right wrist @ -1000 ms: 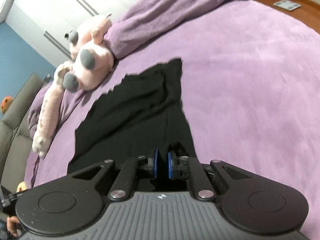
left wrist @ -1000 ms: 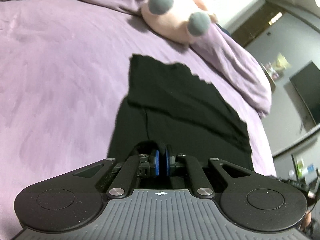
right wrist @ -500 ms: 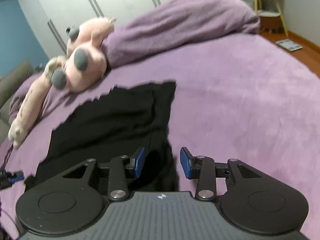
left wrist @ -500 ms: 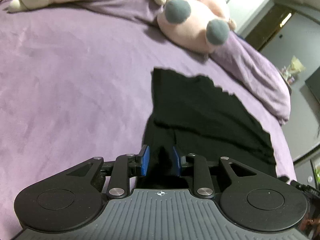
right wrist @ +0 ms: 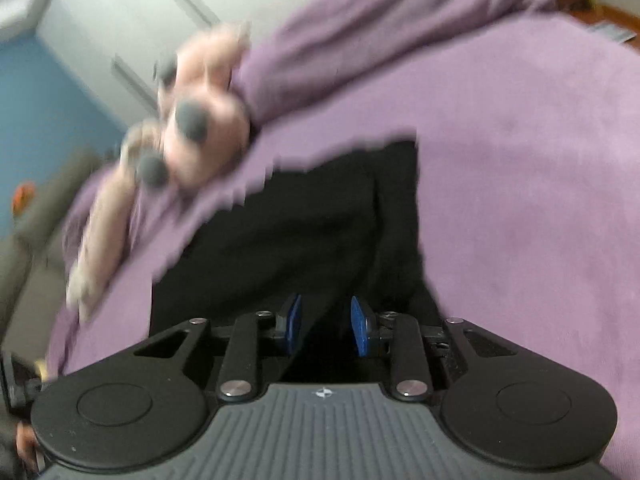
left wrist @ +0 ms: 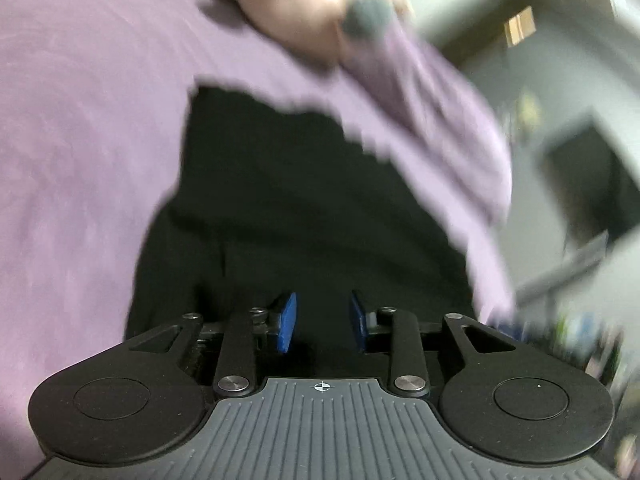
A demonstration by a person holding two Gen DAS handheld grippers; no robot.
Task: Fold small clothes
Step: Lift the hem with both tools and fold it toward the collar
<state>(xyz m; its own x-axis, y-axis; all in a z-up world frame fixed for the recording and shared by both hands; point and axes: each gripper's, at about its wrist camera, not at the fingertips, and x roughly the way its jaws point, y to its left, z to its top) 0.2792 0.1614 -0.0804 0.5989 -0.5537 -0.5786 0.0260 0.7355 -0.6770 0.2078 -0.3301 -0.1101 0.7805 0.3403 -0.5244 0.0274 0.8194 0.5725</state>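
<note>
Presently my left gripper and my right gripper both stand with blue pads parted and nothing between them, each poised over the near edge of the black garment, which lies flat on the purple bedspread with one layer already doubled over itself. In my judgement a fold is laid and the hands are free, so the next move calls for a fresh pinch on an edge. The cloth looks thin, matt and limp, the bedspread plush; a pink plush toy lies beyond, blurred.
</note>
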